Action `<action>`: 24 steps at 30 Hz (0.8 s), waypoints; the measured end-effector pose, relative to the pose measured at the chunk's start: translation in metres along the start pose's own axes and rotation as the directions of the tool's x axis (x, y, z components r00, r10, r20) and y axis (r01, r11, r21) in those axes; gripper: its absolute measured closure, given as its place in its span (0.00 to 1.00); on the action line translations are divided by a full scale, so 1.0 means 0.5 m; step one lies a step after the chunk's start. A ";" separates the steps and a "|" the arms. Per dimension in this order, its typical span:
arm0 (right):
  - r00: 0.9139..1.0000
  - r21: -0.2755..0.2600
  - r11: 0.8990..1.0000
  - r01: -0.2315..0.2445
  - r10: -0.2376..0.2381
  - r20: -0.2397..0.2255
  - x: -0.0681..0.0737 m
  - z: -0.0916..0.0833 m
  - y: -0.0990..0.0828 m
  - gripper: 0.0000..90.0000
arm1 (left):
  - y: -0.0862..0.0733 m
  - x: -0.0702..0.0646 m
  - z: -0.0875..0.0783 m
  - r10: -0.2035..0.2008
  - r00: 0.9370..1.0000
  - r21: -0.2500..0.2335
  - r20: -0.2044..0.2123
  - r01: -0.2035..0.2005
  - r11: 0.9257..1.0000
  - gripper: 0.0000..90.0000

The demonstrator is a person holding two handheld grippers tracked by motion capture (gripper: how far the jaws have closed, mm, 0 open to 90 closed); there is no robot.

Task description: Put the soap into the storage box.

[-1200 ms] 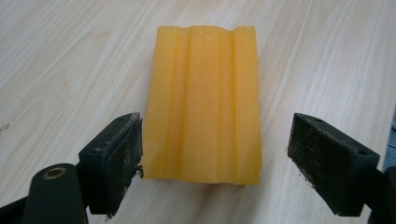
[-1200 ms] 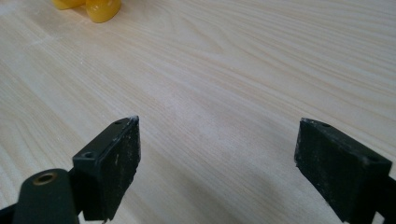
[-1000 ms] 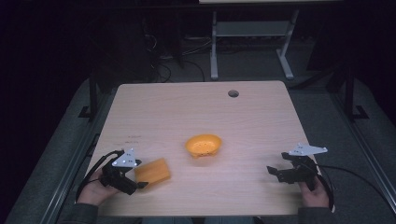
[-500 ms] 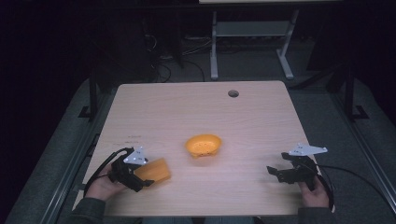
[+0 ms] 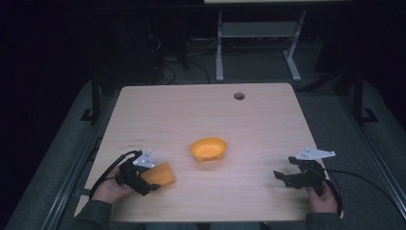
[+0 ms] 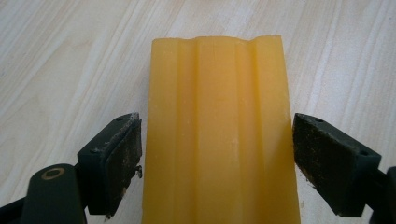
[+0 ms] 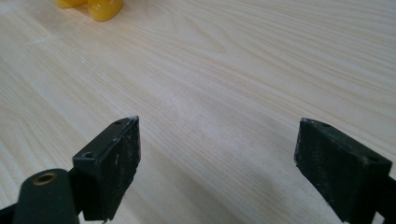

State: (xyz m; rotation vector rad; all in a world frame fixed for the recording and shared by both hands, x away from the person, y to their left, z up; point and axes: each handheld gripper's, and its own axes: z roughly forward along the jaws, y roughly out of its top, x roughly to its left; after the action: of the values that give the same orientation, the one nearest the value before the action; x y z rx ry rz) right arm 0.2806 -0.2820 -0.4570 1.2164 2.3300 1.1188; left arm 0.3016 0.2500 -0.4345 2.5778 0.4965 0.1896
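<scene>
High view: the left hand (image 5: pixel 109 189) lies low on the table (image 5: pixel 201 115), its left gripper (image 5: pixel 146 184) spread wide around a yellow block (image 6: pixel 219 135), pads just clear of it. The right gripper (image 5: pixel 282 178) gapes empty; an orange bowl (image 5: pixel 208 149) sits between both grippers, farther up the table.

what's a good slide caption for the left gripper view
Open left gripper straddling a ridged yellow block on the wooden table, small gaps at both jaws.

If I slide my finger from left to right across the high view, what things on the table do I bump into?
Left hand-held gripper → yellow-orange block between its jaws → orange bowl → right hand-held gripper.
</scene>
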 end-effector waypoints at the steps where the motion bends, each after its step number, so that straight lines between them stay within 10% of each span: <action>1: 1.000 0.001 1.000 0.001 -0.001 0.000 0.000 0.000 0.000 0.16 | 0.001 0.001 0.001 0.001 1.000 0.003 0.001 -0.001 1.000 0.19; 24: 1.000 0.005 1.000 0.003 -0.003 -0.005 0.001 0.002 0.001 0.15 | 0.006 0.005 0.030 -0.015 1.000 0.066 0.019 0.014 0.998 0.20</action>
State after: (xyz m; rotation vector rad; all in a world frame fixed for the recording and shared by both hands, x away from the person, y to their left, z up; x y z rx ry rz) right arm 0.2810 -0.2810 -0.4572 1.2127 2.3386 1.1166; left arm 0.3082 0.2419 -0.4460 2.6364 0.5227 0.1453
